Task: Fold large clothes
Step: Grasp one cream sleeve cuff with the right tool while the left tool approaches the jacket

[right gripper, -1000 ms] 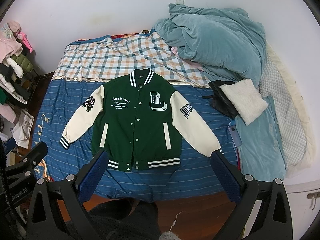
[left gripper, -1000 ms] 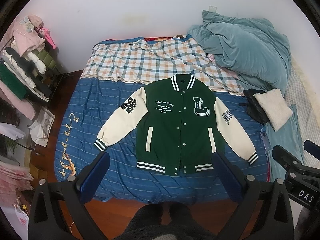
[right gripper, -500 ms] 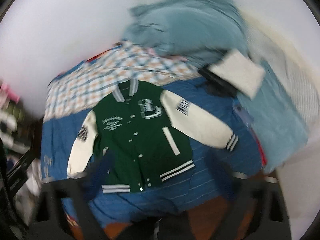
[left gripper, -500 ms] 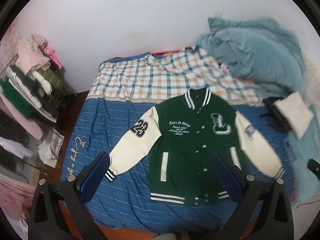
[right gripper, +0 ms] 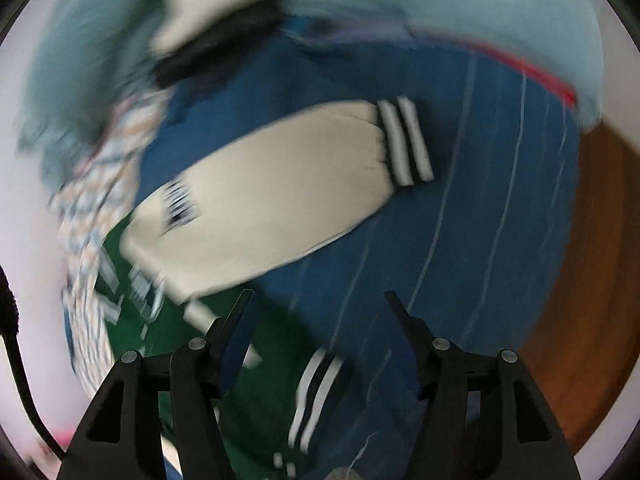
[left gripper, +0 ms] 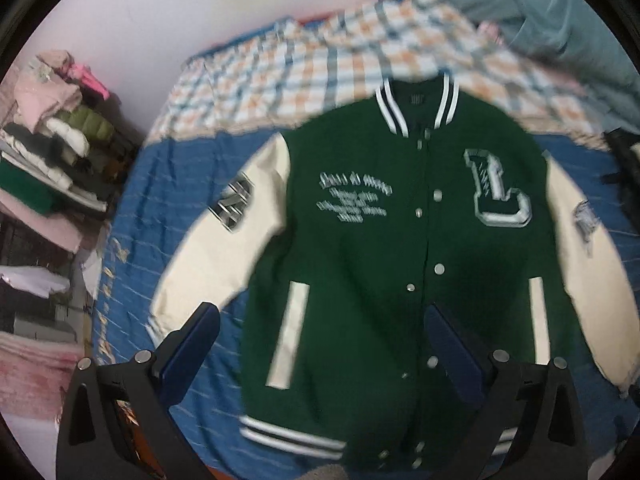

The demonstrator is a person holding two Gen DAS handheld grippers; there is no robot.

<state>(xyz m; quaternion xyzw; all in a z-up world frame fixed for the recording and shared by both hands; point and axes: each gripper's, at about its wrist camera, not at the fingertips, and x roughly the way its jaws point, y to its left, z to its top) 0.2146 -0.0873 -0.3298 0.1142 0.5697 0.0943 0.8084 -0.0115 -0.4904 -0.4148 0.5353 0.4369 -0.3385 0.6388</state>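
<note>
1. Left wrist view, main item: green varsity jacket [left gripper: 360,280], laid flat and face up on the bed [left gripper: 160,208], snaps done up, collar toward the wall, cream sleeves spread to either side. White script on one chest panel, a large "L" patch [left gripper: 496,192] on the other; picture slightly blurred.
2. Right wrist view, same jacket: one cream sleeve [right gripper: 280,184] with striped cuff lies across the blue striped bedcover; green body and striped hem show at lower left. Heavy blur.
3. Left tongs [left gripper: 320,352]: blue-padded fingers wide apart, above the jacket's lower front, nothing between the pads.
4. Right tongs [right gripper: 320,336]: jaws apart, narrower than the left pair, closed part-way in the last second; only bedcover and hem edge lie beneath them, nothing clamped.
5. Bedding: checked sheet [left gripper: 320,52] toward the wall; teal duvet [left gripper: 560,12] heaped at the far corner.
6. Surroundings: stacked folded clothes [left gripper: 52,152] beside the bed; wooden floor [right gripper: 580,280] past the bed edge.
</note>
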